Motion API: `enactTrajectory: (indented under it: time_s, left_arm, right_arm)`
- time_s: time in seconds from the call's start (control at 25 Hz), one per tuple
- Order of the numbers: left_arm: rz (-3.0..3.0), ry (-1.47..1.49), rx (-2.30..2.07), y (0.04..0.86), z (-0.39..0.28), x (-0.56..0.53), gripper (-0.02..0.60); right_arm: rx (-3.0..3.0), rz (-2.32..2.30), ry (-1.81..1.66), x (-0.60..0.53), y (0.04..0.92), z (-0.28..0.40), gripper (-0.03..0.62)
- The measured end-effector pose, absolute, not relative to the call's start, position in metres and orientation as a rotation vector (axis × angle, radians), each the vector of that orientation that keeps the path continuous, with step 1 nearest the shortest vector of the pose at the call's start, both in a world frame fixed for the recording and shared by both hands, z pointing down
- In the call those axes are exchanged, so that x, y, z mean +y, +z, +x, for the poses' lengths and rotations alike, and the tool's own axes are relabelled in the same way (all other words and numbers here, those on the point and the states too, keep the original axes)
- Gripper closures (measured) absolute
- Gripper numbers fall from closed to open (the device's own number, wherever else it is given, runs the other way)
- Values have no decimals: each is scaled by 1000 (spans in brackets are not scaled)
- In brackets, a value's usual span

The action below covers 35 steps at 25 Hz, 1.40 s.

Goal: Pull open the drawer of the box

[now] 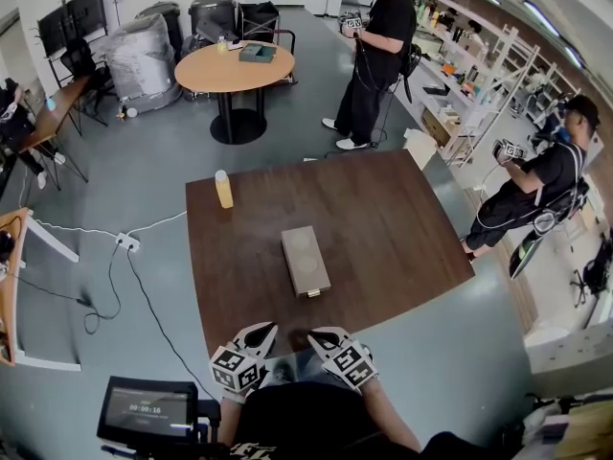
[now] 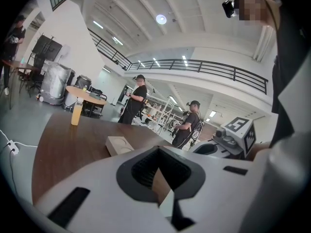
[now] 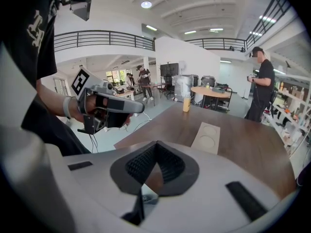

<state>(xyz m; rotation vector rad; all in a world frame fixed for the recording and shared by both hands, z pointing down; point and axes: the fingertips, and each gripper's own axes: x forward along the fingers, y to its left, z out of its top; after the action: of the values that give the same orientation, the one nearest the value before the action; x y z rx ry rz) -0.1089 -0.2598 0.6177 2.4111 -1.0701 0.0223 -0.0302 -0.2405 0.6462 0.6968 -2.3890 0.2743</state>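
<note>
Evidently only the approach is in hand: the box [image 1: 305, 260] lies mid-way on the table [image 1: 402, 218], drawer shut, well apart from the left gripper [image 1: 259, 333] and right gripper [image 1: 324, 334] at the near edge, both with jaws together and empty, so one must open and reach the box's near end

**Materials and Surface Finish**

The table [image 1: 383, 228] top shows dark brown wood grain with a low satin sheen. The box [image 1: 305, 259] is pale beige, matt and smooth; whether it is wood or card cannot be told. The left gripper [image 1: 257, 333] and right gripper [image 1: 323, 334] have matt white plastic shells and black ribbed pads [image 3: 170, 165]. The bottle [image 1: 223, 189] is translucent plastic. The floor [image 1: 144, 190] is smooth, grey and faintly glossy.
</note>
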Motion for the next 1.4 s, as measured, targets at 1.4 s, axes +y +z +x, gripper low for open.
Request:
enactTrajectory:
  time_s: [1.4]
  left_arm:
    - [2367, 115, -1018, 642, -94, -301, 577]
  right_arm:
    - [-2207, 693, 555, -274, 715, 1, 606]
